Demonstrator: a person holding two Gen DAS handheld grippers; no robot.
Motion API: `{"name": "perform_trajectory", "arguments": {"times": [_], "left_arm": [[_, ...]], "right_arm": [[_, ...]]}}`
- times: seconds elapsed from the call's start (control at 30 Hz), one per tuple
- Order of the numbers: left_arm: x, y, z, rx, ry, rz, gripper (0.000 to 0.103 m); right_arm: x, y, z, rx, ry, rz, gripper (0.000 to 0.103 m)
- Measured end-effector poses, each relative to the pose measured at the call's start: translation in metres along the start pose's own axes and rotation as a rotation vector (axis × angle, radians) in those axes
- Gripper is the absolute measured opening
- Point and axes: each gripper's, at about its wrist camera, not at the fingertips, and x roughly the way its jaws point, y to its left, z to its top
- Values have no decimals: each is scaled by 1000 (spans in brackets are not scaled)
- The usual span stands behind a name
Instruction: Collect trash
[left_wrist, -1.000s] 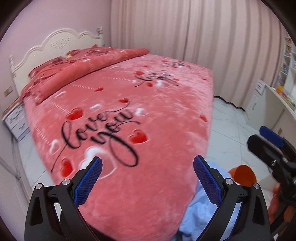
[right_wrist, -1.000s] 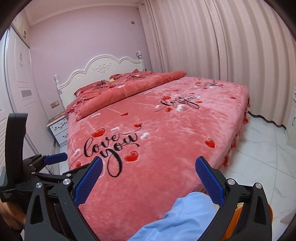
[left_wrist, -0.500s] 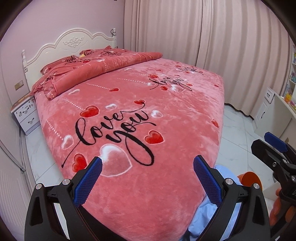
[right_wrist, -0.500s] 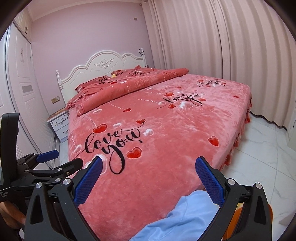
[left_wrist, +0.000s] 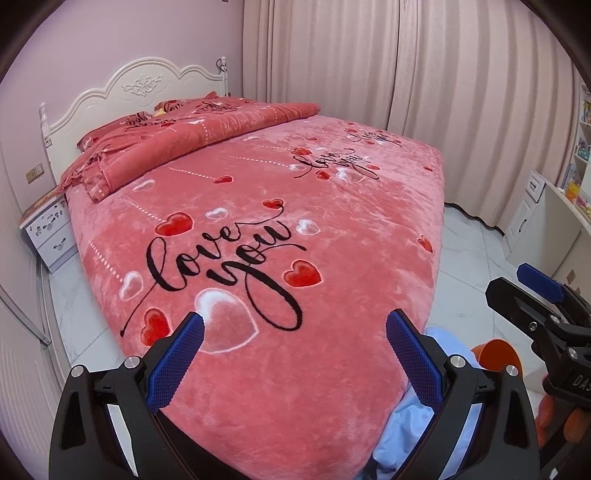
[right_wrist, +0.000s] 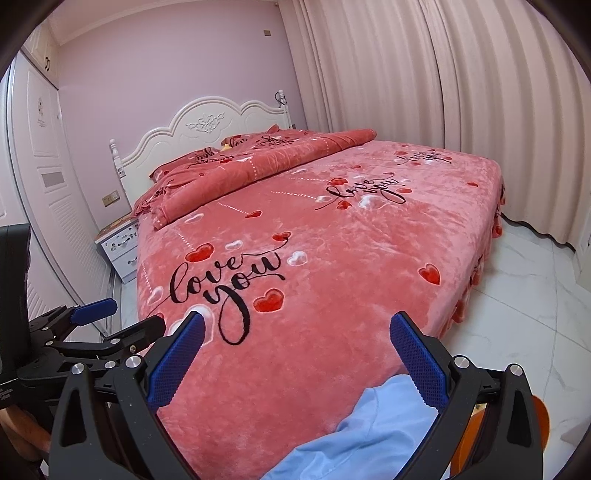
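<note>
No trash shows anywhere on the pink plush heart-print bed cover (left_wrist: 332, 229), so its direction from either gripper cannot be told; the left gripper (left_wrist: 293, 354) and right gripper (right_wrist: 297, 354) both hover spread wide and empty above the cover's foot end.

Plush fleece bedspread (left_wrist: 332, 221); glossy marble floor (right_wrist: 524, 295); matt pleated curtains (left_wrist: 424, 74).

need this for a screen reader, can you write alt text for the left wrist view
The open left gripper hangs empty over the foot of a bed covered by a pink "love you" blanket with red hearts. The right gripper, also open, shows at the right edge, above light blue fabric and an orange object. Pale curtains hang behind; no trash is visible.
</note>
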Motion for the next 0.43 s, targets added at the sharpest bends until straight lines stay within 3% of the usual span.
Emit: {"name": "perform_trajectory", "arguments": {"times": [0.43], "left_arm": [[5,-1,2,-7,28,6,97]], "right_arm": [[5,-3,0,11,15,0,98]]}}
